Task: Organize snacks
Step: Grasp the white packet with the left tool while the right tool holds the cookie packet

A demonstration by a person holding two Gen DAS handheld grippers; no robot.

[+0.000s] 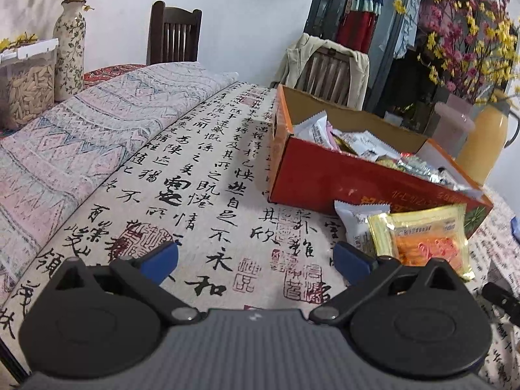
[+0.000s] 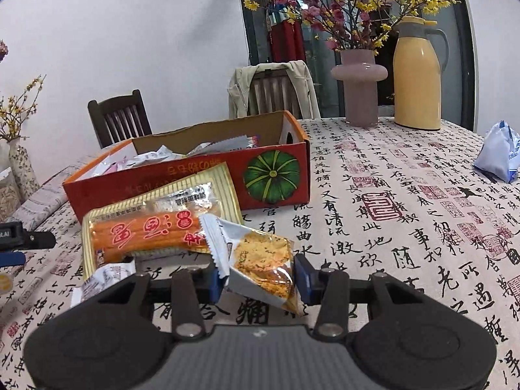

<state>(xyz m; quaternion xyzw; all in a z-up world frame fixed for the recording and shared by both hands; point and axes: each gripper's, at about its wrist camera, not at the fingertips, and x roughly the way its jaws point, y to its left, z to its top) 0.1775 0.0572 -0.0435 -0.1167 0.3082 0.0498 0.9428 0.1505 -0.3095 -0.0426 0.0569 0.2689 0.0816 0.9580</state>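
A red cardboard box [image 1: 325,175] holds several snack packets; it also shows in the right wrist view [image 2: 208,175]. My right gripper [image 2: 258,279] is shut on a silver cracker packet [image 2: 256,260] and holds it just in front of the box. A yellow packet with an orange stick snack [image 2: 152,224] lies on the table against the box front; it shows in the left wrist view [image 1: 425,240] beside a white packet [image 1: 354,221]. My left gripper [image 1: 256,260] is open and empty, above the tablecloth, left of these packets.
A calligraphy tablecloth [image 2: 406,227] covers the table. A pink vase [image 2: 359,87] and a yellow thermos [image 2: 417,74] stand at the back right. A blue-white packet [image 2: 499,156] lies at the far right. A patterned vase [image 1: 70,52], a clear tub [image 1: 26,81] and chairs [image 1: 174,32] are at the back.
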